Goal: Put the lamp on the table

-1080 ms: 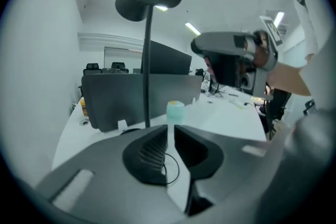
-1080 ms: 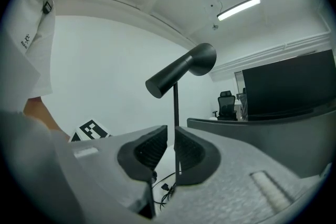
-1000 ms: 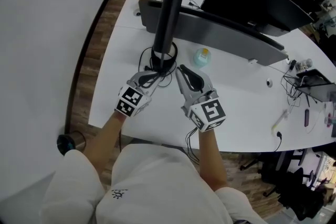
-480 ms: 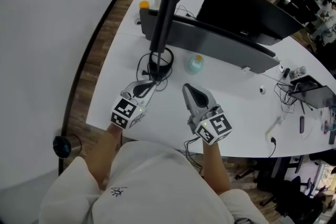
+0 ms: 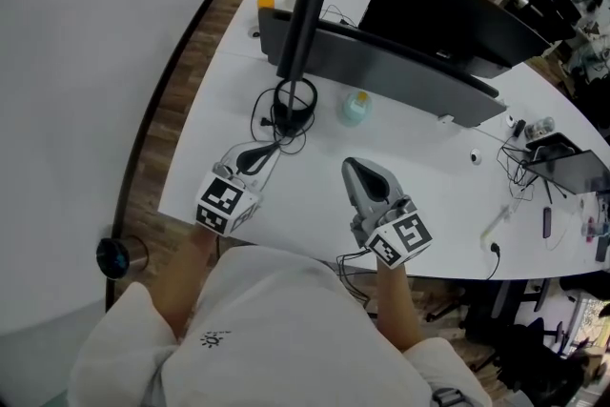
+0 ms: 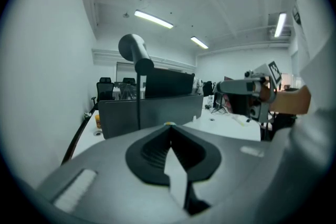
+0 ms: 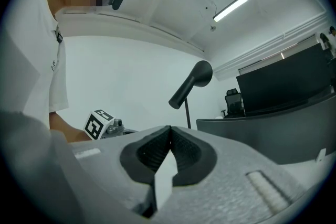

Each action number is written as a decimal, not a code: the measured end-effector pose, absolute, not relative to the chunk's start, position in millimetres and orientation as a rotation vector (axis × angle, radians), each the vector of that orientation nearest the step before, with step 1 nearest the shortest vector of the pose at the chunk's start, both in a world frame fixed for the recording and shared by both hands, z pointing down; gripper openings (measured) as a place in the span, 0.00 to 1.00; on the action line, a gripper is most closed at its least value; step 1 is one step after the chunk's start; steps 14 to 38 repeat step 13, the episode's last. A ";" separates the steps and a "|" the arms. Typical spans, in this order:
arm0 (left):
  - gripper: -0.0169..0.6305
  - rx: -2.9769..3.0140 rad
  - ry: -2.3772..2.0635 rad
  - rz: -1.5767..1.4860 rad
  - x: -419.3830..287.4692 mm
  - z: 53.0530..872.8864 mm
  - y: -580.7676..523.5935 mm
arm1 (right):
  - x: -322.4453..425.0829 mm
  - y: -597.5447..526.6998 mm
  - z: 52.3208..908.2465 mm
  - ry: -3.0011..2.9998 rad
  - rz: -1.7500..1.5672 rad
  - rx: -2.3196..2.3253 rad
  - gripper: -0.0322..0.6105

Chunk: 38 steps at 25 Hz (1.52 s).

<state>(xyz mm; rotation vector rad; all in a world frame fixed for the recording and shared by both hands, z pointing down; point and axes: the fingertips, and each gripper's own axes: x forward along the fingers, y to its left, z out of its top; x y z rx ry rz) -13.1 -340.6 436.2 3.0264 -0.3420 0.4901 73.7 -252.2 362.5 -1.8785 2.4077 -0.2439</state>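
Head view: lamp (image 5: 302, 19) stands beyond left gripper (image 5: 252, 155) and right gripper (image 5: 361, 170), jaws closed, empty.

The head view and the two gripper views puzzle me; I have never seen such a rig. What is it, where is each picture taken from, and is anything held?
No robot here: a person holds a two-jaw gripper in each hand. The head view comes from a camera on the person's head, looking down at the left gripper, the right gripper and a white table. The other two views come from cameras riding on the grippers, looking along their jaws. On the table are a black lamp, a small teal bottle, a grey divider and some cables. Both grippers' jaws are shut with nothing between them; the lamp stands on its own.
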 end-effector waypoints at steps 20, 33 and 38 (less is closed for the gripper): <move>0.01 3.068 -0.353 0.439 -26.1 423.1 -337.1 | 60.9 -255.8 346.1 2.405 -0.202 -1.861 0.05; 0.01 3.068 -0.353 0.439 -26.1 423.1 -337.1 | 60.9 -255.8 346.1 2.405 -0.202 -1.861 0.05; 0.01 3.068 -0.353 0.439 -26.1 423.1 -337.1 | 60.9 -255.8 346.1 2.405 -0.202 -1.861 0.05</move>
